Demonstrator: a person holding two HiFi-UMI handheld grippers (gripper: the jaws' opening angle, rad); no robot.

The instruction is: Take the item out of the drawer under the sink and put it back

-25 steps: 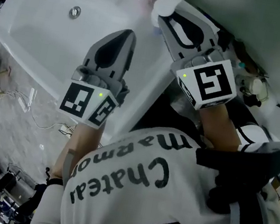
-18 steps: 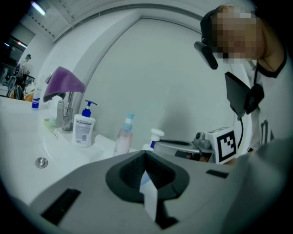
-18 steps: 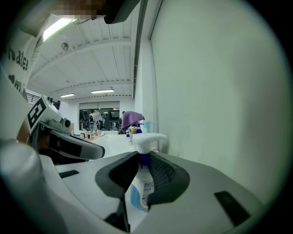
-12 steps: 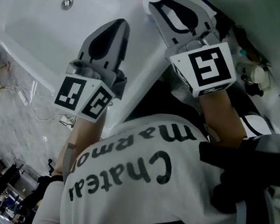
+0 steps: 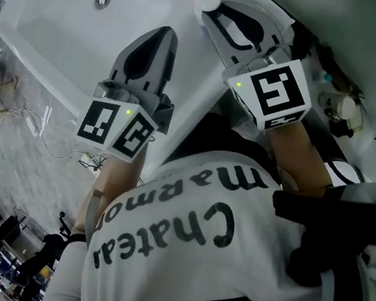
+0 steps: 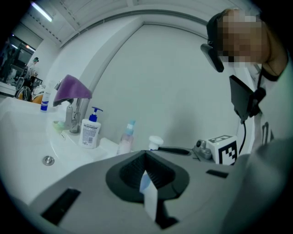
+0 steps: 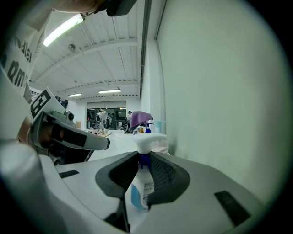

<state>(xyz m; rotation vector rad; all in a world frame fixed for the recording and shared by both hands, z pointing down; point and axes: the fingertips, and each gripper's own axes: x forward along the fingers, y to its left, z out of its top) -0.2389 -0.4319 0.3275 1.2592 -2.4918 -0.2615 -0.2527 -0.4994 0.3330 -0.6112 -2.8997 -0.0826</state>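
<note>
Your right gripper (image 7: 143,159) is clamped on the bottle (image 7: 138,188). Its pads press the body below the blue neck, and the white pump head stands upright above the jaws. You hold the bottle out of the drawer, up over the right end of the sink (image 5: 59,22), close beside the wall (image 7: 219,91).

Your left gripper (image 5: 165,35) hangs over the sink's front edge. Its jaws are drawn together with only a thin pale slit showing between the pads, and I can make out nothing gripped there.

At the far side of the basin a soap dispenser (image 6: 90,130) stands just beside the tap (image 6: 73,114). A purple cloth (image 6: 71,89) is draped over the tap.
</note>
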